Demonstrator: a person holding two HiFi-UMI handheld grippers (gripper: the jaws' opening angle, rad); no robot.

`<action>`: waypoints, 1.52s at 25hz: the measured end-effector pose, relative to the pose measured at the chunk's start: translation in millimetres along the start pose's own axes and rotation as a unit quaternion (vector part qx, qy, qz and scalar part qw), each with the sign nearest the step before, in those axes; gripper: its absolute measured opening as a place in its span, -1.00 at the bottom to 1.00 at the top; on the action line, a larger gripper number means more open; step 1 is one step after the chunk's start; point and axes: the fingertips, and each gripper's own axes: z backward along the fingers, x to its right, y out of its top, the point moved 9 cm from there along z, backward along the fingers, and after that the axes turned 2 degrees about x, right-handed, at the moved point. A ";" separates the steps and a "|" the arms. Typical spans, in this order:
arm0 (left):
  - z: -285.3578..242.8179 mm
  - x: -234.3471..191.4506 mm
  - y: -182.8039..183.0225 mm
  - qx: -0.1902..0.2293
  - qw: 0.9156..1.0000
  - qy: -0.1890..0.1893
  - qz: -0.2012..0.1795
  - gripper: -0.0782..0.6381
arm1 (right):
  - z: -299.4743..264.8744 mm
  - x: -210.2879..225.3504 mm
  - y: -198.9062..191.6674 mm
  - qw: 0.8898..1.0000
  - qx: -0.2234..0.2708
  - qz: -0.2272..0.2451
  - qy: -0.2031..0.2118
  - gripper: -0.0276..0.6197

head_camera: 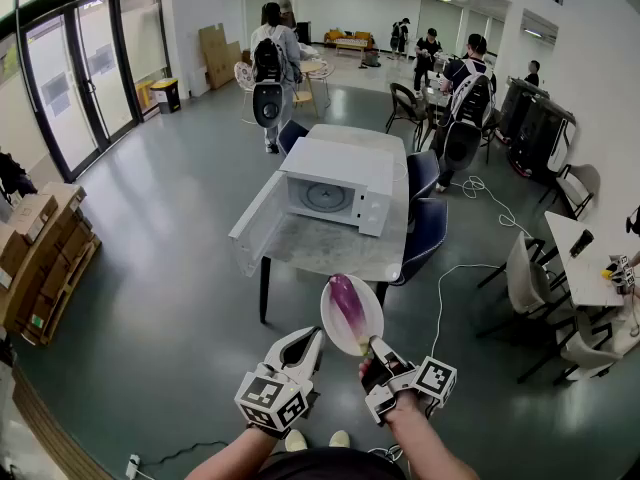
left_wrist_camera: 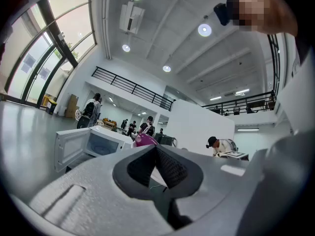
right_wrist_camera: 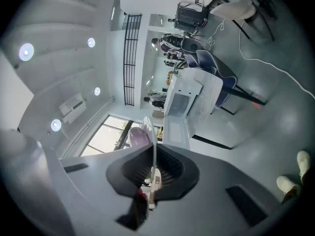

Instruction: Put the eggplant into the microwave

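A purple eggplant (head_camera: 348, 303) lies on a white plate (head_camera: 335, 334) that is held in the air in front of the table (head_camera: 330, 253). My right gripper (head_camera: 376, 354) is shut on the plate's near rim; in the right gripper view the plate (right_wrist_camera: 153, 142) runs edge-on between the jaws with the eggplant (right_wrist_camera: 139, 135) beside it. My left gripper (head_camera: 308, 341) hovers just left of the plate, shut with nothing in it. The white microwave (head_camera: 335, 190) stands on the table with its door (head_camera: 256, 218) swung open to the left. It also appears in the left gripper view, microwave (left_wrist_camera: 93, 144), behind the eggplant (left_wrist_camera: 143, 139).
Blue chairs (head_camera: 428, 230) stand at the table's right side. A white cable (head_camera: 455, 273) trails across the floor on the right. Stacked cardboard boxes (head_camera: 40, 253) sit at the far left. Several people stand beyond the table. Another table (head_camera: 585, 258) is at the right.
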 end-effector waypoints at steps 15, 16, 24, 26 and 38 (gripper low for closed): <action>-5.8 7.0 -9.9 -0.007 1.000 0.003 0.007 -0.76 | 7.1 11.2 8.2 1.000 0.003 -0.022 -0.006 -0.85; -6.4 7.5 -10.9 -0.008 1.000 0.004 0.007 -0.76 | 7.2 12.6 9.6 1.000 0.005 -0.025 -0.007 -0.85; -13.8 15.3 -12.7 0.001 1.000 0.010 -0.002 -0.76 | 5.7 17.1 22.9 0.999 0.007 -0.036 -0.007 -0.85; -16.6 19.4 -12.9 0.004 1.000 0.014 -0.005 -0.76 | 7.5 19.8 27.6 0.999 0.003 -0.036 -0.009 -0.85; -28.8 30.1 -12.4 0.010 0.999 0.043 -0.020 -0.76 | 4.9 34.6 49.4 0.999 -0.024 -0.048 0.002 -0.85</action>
